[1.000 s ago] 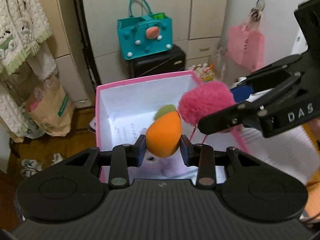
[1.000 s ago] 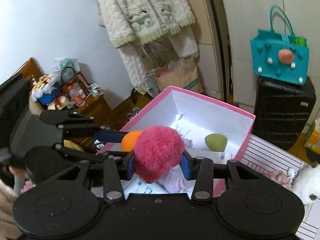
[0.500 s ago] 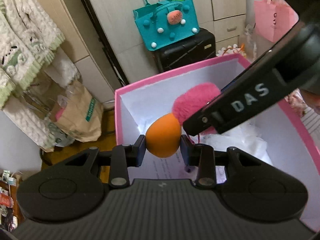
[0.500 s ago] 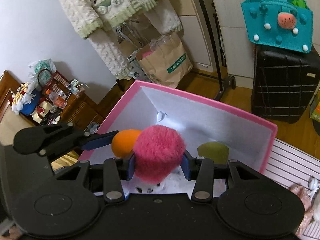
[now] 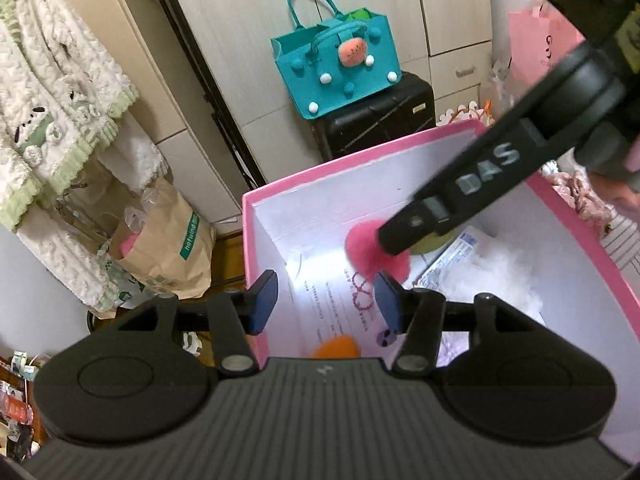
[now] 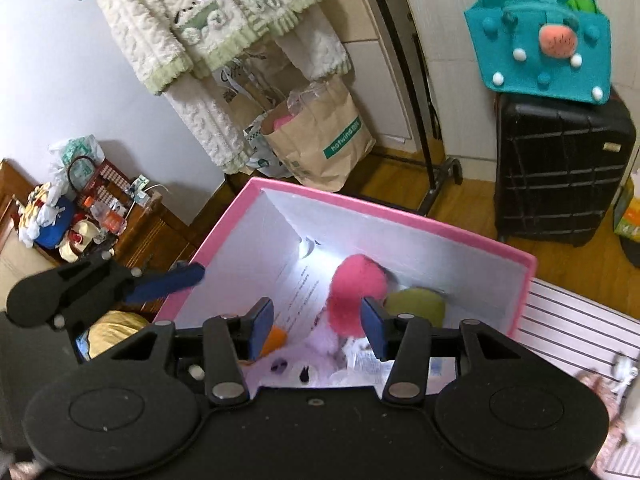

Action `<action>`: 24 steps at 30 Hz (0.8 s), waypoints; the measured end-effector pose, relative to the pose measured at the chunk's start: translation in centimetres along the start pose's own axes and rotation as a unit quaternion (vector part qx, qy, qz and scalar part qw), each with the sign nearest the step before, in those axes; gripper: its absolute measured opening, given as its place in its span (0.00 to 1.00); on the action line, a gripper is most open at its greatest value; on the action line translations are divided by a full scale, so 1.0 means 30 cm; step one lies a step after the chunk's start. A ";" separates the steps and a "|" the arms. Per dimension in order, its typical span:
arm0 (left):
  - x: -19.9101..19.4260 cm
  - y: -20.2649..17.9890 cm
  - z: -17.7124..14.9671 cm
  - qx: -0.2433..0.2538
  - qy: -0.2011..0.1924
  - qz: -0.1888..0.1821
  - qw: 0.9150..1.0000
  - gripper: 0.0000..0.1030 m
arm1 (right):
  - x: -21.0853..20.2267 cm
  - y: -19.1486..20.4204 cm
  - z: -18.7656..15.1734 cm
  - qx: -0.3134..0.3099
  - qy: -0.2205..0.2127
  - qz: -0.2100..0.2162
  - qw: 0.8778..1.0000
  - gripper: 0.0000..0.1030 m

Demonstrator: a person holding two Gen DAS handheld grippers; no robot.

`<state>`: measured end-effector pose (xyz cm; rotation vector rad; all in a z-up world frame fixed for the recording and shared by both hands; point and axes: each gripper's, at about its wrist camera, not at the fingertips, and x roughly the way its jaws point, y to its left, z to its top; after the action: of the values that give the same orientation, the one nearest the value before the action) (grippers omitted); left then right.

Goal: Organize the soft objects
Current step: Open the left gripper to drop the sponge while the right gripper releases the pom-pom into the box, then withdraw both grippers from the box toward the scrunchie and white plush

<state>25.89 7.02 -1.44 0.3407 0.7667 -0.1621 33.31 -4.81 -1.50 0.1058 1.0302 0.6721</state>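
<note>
The left gripper [image 5: 322,300] hangs over the pink box [image 5: 250,216], its jaws having just spread with nothing between them; the orange sponge [image 5: 336,349] lies on the box floor below. The right gripper [image 6: 316,322], jaws likewise just parted and bare, has the pink pompom [image 6: 356,292] lying in the box beside a green sponge [image 6: 418,305]. Both drops look done; a plush at the far right, outside the box, may remain.

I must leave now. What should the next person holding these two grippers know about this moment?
Left gripper: jaws just opened, nothing between them.
Right gripper: jaws just opened, empty.
Orange sponge, pink pompom and green sponge lie inside the pink box.
Done: both held items dropped in the box.
Left: lift both grippers out; look for other soft things outside the box.
</note>
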 end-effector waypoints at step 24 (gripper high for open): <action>-0.435 0.004 -0.113 -0.027 -0.019 -0.068 0.997 0.60 | -0.448 0.252 -0.305 -0.133 -0.078 -0.036 0.987 0.53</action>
<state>14.44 8.60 5.50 0.2332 0.7557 -0.2735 17.80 -8.40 6.76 -0.1099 0.7820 0.7182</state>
